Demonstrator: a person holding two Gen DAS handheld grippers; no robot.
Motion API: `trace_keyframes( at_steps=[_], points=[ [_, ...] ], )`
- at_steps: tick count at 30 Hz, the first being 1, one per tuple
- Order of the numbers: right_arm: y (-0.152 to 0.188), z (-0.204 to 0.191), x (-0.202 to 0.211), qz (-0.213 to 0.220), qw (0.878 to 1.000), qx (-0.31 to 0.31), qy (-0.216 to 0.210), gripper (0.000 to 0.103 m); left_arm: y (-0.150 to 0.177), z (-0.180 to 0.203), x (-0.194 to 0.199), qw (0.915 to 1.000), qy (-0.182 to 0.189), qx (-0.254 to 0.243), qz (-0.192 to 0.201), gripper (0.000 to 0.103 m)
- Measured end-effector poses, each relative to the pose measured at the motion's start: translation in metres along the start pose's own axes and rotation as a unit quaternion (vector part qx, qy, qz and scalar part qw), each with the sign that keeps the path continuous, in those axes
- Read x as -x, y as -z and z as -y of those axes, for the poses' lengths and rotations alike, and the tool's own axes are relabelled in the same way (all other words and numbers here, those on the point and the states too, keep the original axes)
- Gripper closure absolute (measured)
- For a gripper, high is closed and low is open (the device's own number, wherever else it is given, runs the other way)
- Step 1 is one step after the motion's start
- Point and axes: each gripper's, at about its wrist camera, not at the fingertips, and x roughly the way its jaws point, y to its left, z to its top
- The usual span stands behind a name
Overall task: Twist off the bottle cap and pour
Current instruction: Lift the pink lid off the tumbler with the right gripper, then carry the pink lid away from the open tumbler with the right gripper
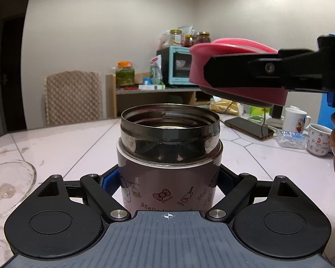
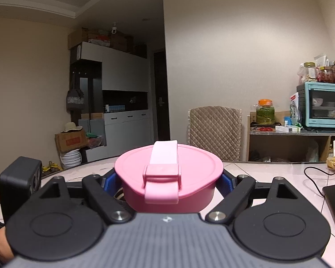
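Close wrist views, shared oven (image 1: 178, 65)

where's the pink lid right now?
Off the jar: the pink plastic lid is clamped in the right gripper, held above and right of the open steel-rimmed jar in the left wrist view.

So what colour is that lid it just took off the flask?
Pink, with a paler pink strap across the top; the lid shows best in the right wrist view.

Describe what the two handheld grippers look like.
Both the left gripper and right gripper share one build: black linkage arms with silver pivot bolts, round black hubs, blue finger pads, and a ribbed grey body bearing a small white crosshair mark.
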Motion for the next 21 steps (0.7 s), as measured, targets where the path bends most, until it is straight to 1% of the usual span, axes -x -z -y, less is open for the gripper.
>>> trace_keyframes(
  at_steps=[7, 13, 21],
  points=[
    [0.004, 0.002, 0.004, 0.002, 1.000, -0.015, 0.017, 0.018, -0.001, 0.002, 0.002, 0.9999, -0.014, 0.001, -0.006, 0.013],
    [0.006, 0.001, 0.008, 0.003, 0.999, -0.015, 0.029, 0.018, -0.001, 0.005, 0.003, 0.9995, -0.030, 0.009, -0.009, 0.013],
    [0.010, 0.003, 0.015, 0.000, 0.999, -0.016, 0.051, 0.018, 0.000, 0.008, 0.006, 0.9991, -0.039, 0.014, -0.009, 0.013]
  ],
)
